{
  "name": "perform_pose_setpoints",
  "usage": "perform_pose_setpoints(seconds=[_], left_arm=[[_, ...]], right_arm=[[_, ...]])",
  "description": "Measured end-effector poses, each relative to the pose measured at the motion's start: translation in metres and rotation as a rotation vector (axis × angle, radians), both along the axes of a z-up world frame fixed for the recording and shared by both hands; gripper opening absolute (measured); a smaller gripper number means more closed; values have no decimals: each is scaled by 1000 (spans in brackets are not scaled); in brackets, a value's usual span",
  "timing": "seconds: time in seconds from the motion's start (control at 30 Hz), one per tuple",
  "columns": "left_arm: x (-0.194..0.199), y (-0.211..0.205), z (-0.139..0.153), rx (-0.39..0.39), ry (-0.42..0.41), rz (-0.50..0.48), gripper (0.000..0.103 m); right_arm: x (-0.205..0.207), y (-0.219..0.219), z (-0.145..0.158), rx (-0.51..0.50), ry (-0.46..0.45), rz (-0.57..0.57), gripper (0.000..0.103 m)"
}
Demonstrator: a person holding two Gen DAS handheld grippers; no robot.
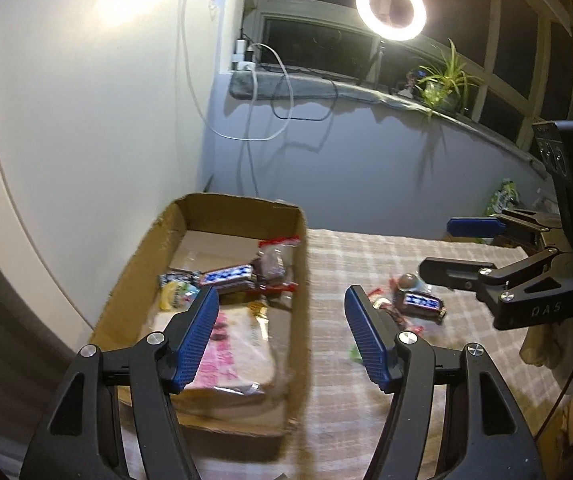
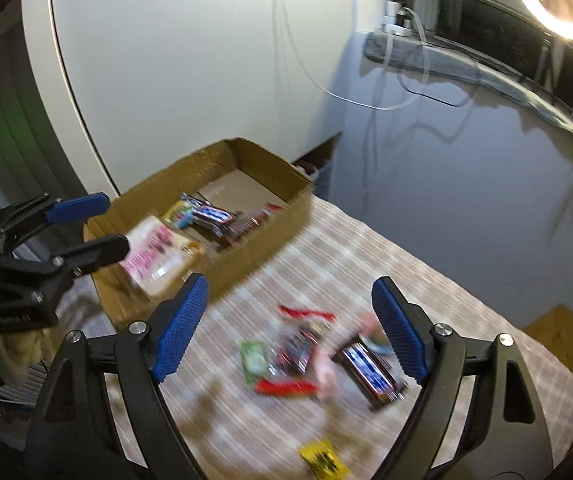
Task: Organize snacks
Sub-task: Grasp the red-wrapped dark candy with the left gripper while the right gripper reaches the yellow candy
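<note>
The cardboard box [image 1: 242, 216] already has many snacks inside: a big pink pack [image 1: 230, 348], a blue candy bar [image 1: 228, 276] and more. Just beside the box, on the checked cloth [image 1: 366, 256], a little pile of snacks [image 2: 314, 356] waits. Both tongs are wide open and hold nothing. The left gripper [image 1: 282, 332] hangs over the box's near corner. The right gripper [image 2: 290, 328] hangs over the pile. Next, I think, it must go down and pinch one snack.

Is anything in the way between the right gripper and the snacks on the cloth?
Nothing visible. The right gripper, jaws open, hangs over the loose snacks with only air between; the box sits off to the side.
</note>
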State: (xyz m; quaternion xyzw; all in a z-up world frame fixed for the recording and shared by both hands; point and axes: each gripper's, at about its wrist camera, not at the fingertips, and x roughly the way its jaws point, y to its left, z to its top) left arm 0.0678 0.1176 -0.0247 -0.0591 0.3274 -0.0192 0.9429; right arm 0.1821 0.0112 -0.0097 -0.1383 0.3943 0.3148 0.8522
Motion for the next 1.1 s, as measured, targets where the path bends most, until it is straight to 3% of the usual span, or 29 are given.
perform_pose_setpoints(seconds=[0.43, 0.67, 0.93, 1.1], left_arm=[[5, -53, -19, -39, 63, -108, 65], [21, -86, -39, -59, 131, -168, 65], [46, -108, -61, -71, 187, -154, 65], [59, -109, -71, -93, 213, -124, 57]], right_arm=[[-33, -85, -35, -26, 82, -78, 86], [-47, -96, -61, -57, 121, -31, 86], [-54, -99, -88, -59, 172, 10, 86], [-53, -100, -101, -59, 202, 31, 75]])
